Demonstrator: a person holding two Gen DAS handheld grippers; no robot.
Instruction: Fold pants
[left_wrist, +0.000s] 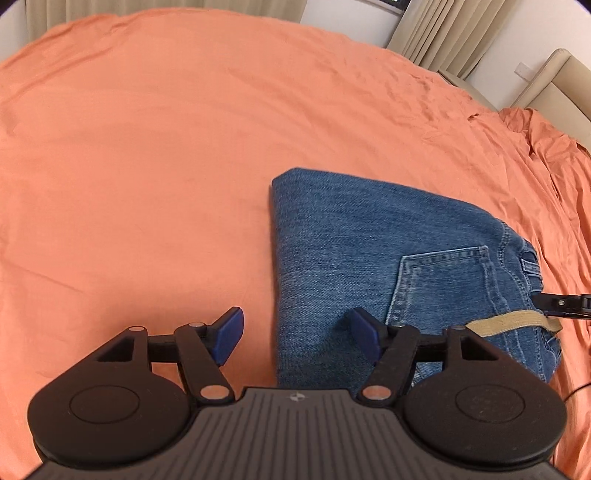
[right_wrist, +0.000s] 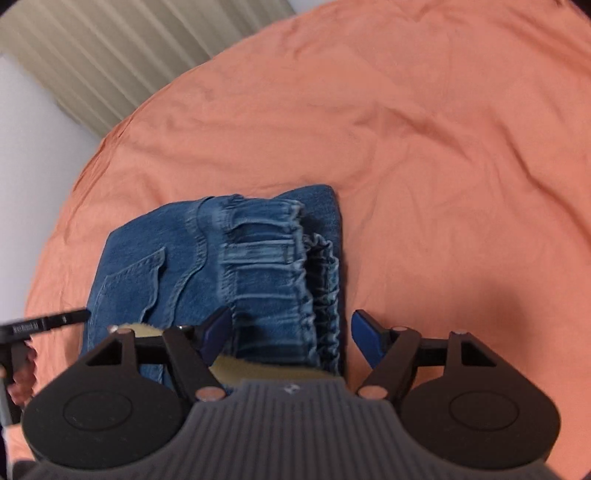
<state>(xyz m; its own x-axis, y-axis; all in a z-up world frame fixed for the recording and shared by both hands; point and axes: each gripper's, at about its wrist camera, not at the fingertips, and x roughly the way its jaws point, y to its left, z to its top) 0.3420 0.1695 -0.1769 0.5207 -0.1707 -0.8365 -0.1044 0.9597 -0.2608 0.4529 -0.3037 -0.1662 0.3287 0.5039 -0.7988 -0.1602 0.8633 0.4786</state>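
I see the jeans (left_wrist: 388, 266) folded into a thick bundle on the orange bed sheet (left_wrist: 147, 147), on the near right side. My left gripper (left_wrist: 297, 338) hangs over the folded left edge, jaws wide apart, holding nothing. My right gripper (right_wrist: 288, 338) hangs over the stretchy waistband (right_wrist: 280, 266), jaws apart too. I think denim is heavy and floppy, not slippery, so I would pinch all layers at an edge.
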